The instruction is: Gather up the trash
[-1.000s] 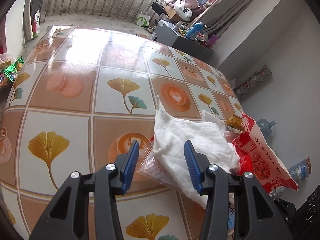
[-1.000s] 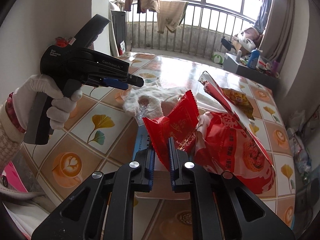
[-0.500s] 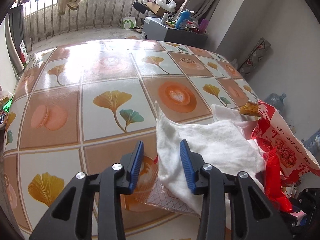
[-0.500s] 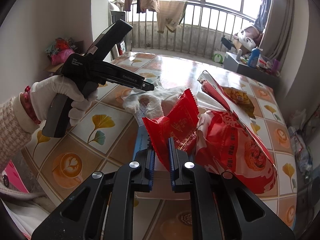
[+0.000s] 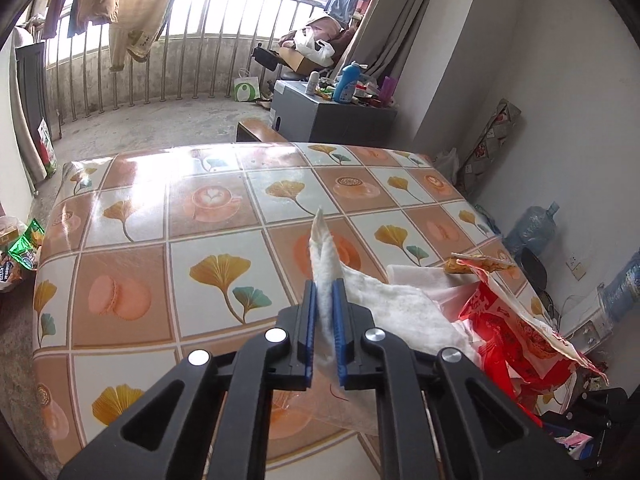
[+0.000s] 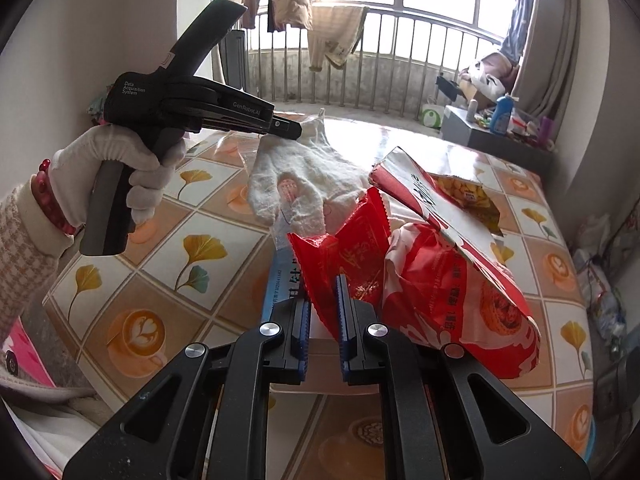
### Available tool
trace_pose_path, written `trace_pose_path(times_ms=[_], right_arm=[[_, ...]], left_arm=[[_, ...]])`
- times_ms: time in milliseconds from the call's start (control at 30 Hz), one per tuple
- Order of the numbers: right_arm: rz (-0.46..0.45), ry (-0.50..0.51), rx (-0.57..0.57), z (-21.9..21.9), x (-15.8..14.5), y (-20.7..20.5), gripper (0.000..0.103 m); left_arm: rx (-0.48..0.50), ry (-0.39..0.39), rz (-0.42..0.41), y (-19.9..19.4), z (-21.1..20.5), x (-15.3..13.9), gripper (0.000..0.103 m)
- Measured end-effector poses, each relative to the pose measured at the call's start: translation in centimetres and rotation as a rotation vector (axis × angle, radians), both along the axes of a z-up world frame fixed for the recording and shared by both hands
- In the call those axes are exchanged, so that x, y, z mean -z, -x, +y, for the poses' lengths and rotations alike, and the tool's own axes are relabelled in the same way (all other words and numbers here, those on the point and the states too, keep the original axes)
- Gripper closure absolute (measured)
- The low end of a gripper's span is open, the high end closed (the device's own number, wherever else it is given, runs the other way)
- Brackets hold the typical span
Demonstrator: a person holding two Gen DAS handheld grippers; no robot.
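White cloth pinched, red wrapper held

The white cloth (image 5: pixel 394 312) has just been clamped by the closing left tool (image 5: pixel 325 328); a red wrapper (image 6: pixel 340 256) is gripped tightly in the right tool (image 6: pixel 323 320), above the table (image 5: pixel 160 264).

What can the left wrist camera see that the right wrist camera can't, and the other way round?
Only the left wrist view shows the water jug by the wall and the green packets on the floor, plus the left hand-held gripper close up; its jaws have just been closing and now pinch the white cloth.

Only the right wrist view shows the gloved hand holding that gripper from outside, and the right hand-held gripper shut on a small red wrapper.

Both show the cloth, the big red bag and the tiled table.
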State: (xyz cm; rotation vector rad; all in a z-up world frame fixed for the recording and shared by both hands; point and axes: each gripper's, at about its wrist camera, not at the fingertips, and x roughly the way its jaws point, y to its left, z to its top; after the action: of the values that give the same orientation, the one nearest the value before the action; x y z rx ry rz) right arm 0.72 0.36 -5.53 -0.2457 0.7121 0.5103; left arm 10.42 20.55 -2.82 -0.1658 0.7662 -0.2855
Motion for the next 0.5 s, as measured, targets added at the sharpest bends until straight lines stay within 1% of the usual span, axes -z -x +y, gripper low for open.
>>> trace_pose_path(times_ms=[167, 333, 400, 500], right_arm=[[-0.017, -0.005, -0.001, -0.2, -0.4, 0.3, 0.096], [-0.026, -0.012, -0.002, -0.5, -0.7, 0.3, 0.097], [-0.033, -0.014, -0.003, -0.6, -0.8, 0.4, 0.097], [-0.042, -0.017, -0.006, -0.7, -1.0, 0.6, 0.098]], left_arm=[[0.012, 0.005, -0.079, 1.1, -0.1, -2.6, 0.095], [0.04, 0.054, -0.163, 2.2, 0.1, -5.3, 0.095], [0.045, 0.092, -0.176, 2.4, 0.4, -6.1, 0.095], [0.071, 0.175, -0.203, 3.0, 0.9, -7.5, 0.095]])
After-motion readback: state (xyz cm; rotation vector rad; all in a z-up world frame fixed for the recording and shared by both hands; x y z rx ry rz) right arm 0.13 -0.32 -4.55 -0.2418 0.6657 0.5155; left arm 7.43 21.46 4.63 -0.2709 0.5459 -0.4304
